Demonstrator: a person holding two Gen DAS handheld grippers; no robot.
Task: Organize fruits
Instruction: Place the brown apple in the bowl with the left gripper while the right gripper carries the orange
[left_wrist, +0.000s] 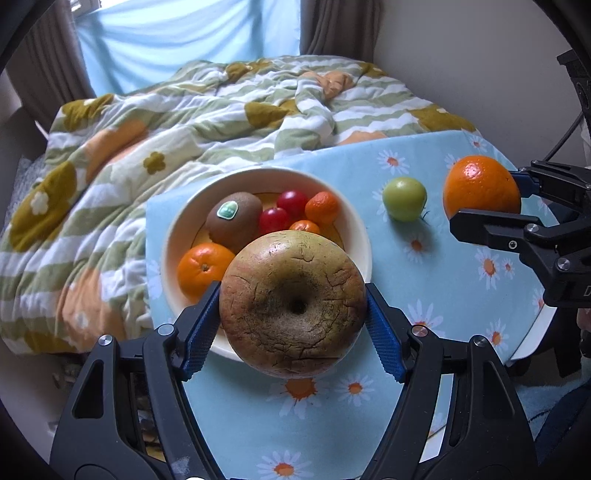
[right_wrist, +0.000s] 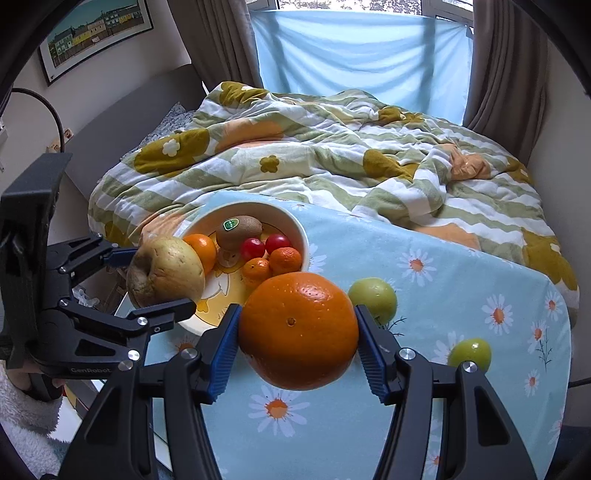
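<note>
Landmark: the white bowl (left_wrist: 354, 236) at the bed-side edge of the desk (left_wrist: 443, 288).

Left tongs (left_wrist: 291, 306) are clamped across a big russet apple (left_wrist: 291, 302), both blue pads flat on its flanks, stem pit facing the camera. The apple hangs over the bowl's near rim, clear of the cloth. Right tongs (right_wrist: 297, 328) grip a large orange (right_wrist: 298, 328) the same way, jaws moderately wide, pads on opposite sides. It sits to the right of the bowl and is off the cloth too.

Already in the bowl: kiwi (left_wrist: 233, 218), two red cherry tomatoes (left_wrist: 282, 212), two small mandarins (left_wrist: 322, 207) and a medium orange (left_wrist: 203, 266). Outside it, a green apple (left_wrist: 404, 198) lies on the desk between the bowl and the held orange. A second green fruit (right_wrist: 470, 353) lies further right of the bowl, by the right tongs.

Step in hand, as I read it: drop both held fruits into the bowl.

- The bowl is crowded, and the free patch looks to be the near side, by the rim.
- Go one at a time. The apple first, since it's already over the rim.
- Lower it until it rests on the bowl floor before opening, or it could squash the tomatoes.
- Keep the orange's path above the green apple.
- The bowl sits near the desk edge, so don't nudge the rim.
</note>
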